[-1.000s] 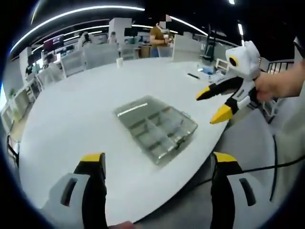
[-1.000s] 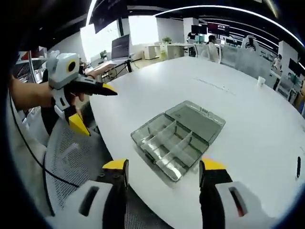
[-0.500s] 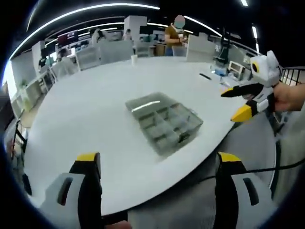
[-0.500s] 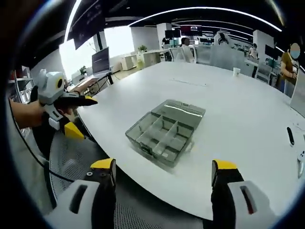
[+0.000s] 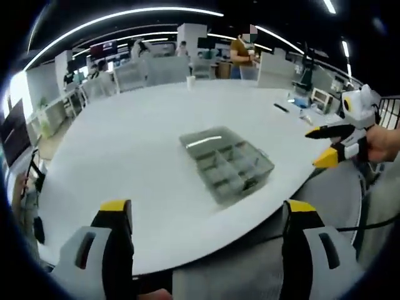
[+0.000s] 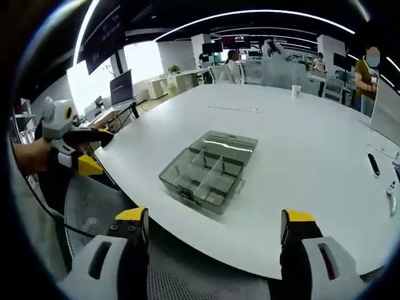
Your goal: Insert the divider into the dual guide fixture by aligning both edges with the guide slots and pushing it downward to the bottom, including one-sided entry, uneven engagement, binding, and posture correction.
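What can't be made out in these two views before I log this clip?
- Divider: among the partitions of the clear compartment box, the right gripper view shows them too small to single out a loose one.
- Guide slots: too small and blurred in the box in the left gripper view.
- Right tongs: at that view's edge, a hand covers the rear part.
- Dark item on the table: too small to name.

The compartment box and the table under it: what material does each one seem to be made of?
The compartment box looks like clear, grey-tinted plastic: its dividers and the table show through the walls and the open lid, which catches a bright glint. The table has a smooth white top with a matte, even sheen, probably laminate or painted board; the views cannot settle which.
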A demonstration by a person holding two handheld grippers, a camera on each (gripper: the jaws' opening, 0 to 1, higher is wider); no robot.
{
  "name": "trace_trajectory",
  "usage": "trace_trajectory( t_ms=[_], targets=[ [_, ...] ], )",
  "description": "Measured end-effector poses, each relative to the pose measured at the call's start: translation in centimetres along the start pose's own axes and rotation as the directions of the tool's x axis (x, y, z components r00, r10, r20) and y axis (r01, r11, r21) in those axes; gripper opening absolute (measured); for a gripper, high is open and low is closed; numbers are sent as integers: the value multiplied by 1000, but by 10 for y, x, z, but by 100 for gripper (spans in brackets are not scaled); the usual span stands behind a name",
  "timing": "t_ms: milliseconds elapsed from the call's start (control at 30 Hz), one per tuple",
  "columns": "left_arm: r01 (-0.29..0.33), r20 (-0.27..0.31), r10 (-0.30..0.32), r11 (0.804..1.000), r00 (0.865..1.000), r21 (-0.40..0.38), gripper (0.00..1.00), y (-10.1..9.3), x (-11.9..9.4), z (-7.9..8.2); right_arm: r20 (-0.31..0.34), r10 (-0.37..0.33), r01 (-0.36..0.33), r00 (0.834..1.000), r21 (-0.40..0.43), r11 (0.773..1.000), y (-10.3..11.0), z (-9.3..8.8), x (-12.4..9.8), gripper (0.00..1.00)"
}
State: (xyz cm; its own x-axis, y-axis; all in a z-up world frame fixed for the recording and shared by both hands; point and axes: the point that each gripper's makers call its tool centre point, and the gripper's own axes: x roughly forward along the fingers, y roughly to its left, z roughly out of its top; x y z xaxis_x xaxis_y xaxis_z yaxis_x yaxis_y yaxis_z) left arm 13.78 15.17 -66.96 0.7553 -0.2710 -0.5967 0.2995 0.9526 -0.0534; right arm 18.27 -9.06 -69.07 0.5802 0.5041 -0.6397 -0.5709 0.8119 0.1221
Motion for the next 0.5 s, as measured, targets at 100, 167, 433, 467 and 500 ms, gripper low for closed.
trace_trajectory(
  t_ms=[100, 167, 433, 467, 500],
  targets=[
    [-4, 7, 4, 1000, 1000, -9, 99, 0, -3, 0, 7, -10, 10, 1000, -4, 1000, 0, 1, -3, 86],
    [-2, 6, 2, 1000, 1000, -4, 99, -2, -4, 0, -1, -12, 12, 1000, 1, 1000, -2, -3, -4, 86],
    [-10, 14, 10, 1000, 1000, -26, 99, -2, -5, -1, 5, -18, 18, 1000, 0, 1000, -5, -3, -11, 87],
    [-11, 14, 11, 999, 1000, -31, 99, -2, -5, -1, 5, -19, 19, 1000, 0, 1000, -5, -3, -11, 87],
    [-10, 16, 10, 999, 1000, -39, 99, -2, -5, 0, 6, -18, 18, 1000, 1, 1000, -5, -3, -11, 87]
  ],
)
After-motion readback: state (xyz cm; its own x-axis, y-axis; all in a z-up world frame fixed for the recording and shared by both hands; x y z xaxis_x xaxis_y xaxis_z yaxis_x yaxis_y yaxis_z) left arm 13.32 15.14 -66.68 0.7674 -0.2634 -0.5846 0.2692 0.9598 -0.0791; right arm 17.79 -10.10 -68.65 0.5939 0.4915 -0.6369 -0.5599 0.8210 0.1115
